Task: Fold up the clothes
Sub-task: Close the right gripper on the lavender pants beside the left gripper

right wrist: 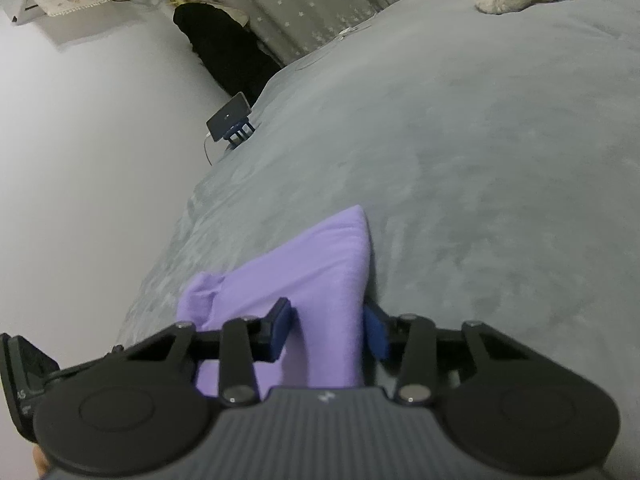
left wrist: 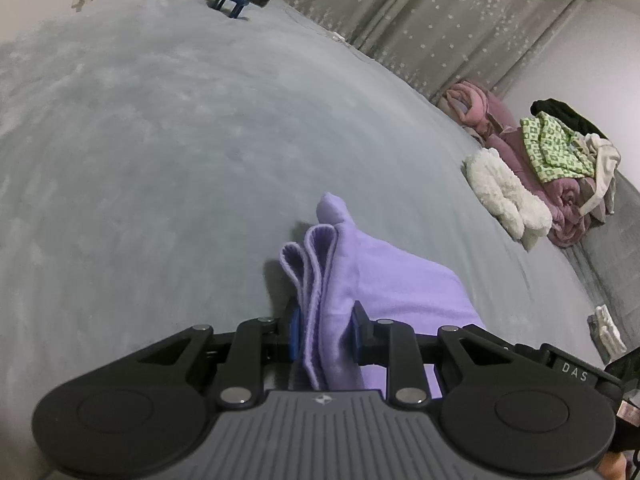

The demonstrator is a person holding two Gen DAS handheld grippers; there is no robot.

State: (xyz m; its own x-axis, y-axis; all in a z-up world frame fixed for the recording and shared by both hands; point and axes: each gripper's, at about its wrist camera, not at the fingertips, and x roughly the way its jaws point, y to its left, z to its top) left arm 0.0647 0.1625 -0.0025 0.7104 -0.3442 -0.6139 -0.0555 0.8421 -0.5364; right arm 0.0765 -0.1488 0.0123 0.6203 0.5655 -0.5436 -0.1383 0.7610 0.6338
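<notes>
A soft lilac fleece garment (left wrist: pixel 360 280) lies bunched on the near part of a grey plush bed cover (left wrist: pixel 160 140), and both claws have hold of it. The left gripper (left wrist: pixel 326 332) is narrowed onto several stacked hemmed edges, its blue pads pressing the layers from both sides; the folds stand up past the fingertips and hide the cloth's far side. The right gripper (right wrist: pixel 330 330) has a thick fold of the same garment (right wrist: pixel 320 264) between its pads; the left pad touches the cloth, but the right pad is half hidden behind the fold, so the pinch there is hard to judge. The garment's near end is cut off under both gripper bodies. Far right in the left view, a white fluffy item (left wrist: pixel 504 196), a pink rolled blanket (left wrist: pixel 496 124) and a green-patterned cloth (left wrist: pixel 556 148) are piled together, blurred. A dark phone on a blue stand (right wrist: pixel 232 120) sits at the bed's far left edge, below star-dotted grey curtains (right wrist: pixel 300 4)
</notes>
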